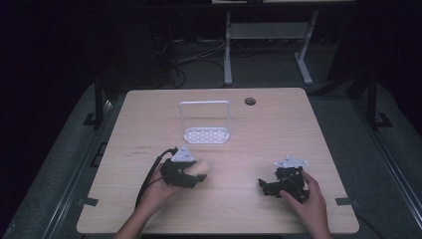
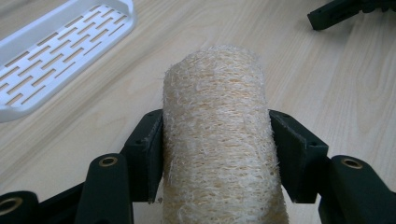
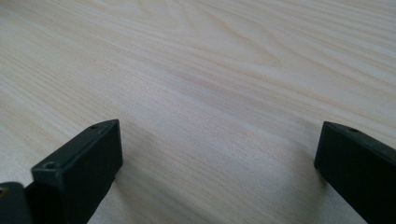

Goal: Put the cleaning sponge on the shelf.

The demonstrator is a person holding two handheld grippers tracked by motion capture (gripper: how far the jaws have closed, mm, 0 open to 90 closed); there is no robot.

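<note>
A pale, fibrous loofah cylinder [image 2: 215,135] is clamped between the two black jaws of my left gripper [image 2: 215,149], whose pads press on both its sides. From above, the same loofah [image 1: 200,168] pokes out to the right of the left gripper [image 1: 191,180], just over the table's left-centre. My right gripper [image 1: 266,186] rests low over the wood at the right, its jaws pointing left. In its own view the right gripper [image 3: 217,154] stands wide open over bare wood, with nothing between the fingers.
A white slotted rack [image 1: 207,134] with a tall wire handle stands at the table's middle back; its tray [image 2: 56,51] lies upper left of the loofah. A round cable hole [image 1: 250,101] sits at the far edge. The wooden table [image 1: 239,214] has free room in front.
</note>
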